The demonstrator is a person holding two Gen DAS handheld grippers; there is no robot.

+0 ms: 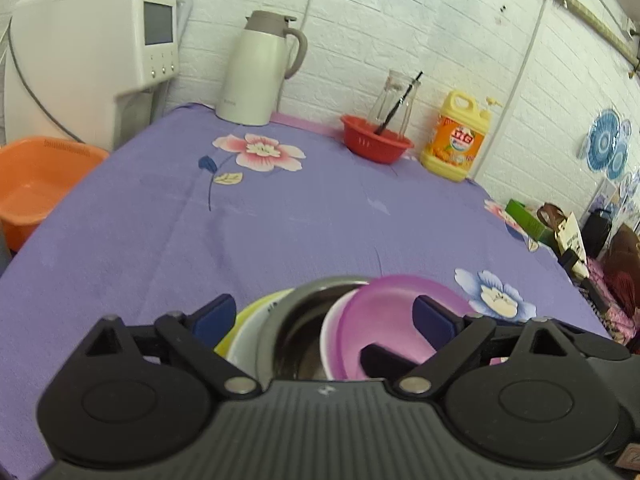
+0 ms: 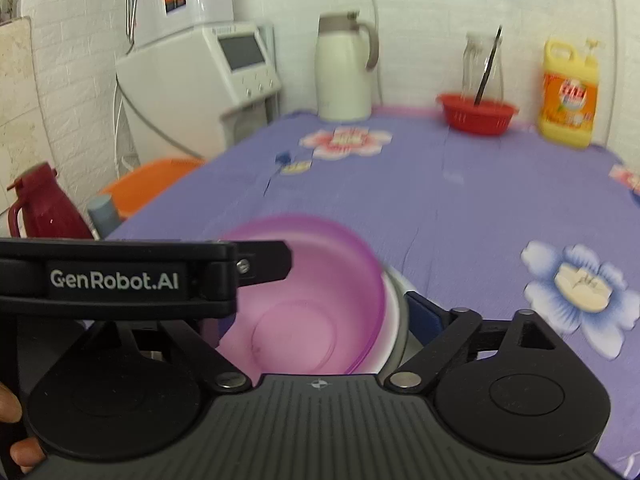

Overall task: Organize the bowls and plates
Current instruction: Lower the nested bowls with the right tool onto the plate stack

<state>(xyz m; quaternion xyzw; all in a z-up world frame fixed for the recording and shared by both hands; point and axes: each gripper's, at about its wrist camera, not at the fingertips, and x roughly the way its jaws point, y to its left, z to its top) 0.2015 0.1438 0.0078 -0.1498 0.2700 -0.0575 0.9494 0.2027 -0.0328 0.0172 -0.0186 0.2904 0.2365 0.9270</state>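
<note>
Black ribbed gripper point(image 1: 324, 316), blue pads point(image 1: 214, 318), silver screws, perhaps bare fingertips point(image 2: 10, 408)

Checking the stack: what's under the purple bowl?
Purple bowl sits over a white bowl inside a steel bowl; yellow-green rim outside. Anything beneath is hidden.

Colours on the table
Purple cloth point(image 1: 280, 220) with pink and blue flowers; pink bowl point(image 2: 304, 300); red basket point(image 1: 376, 142); yellow bottle point(image 1: 456, 140).
</note>
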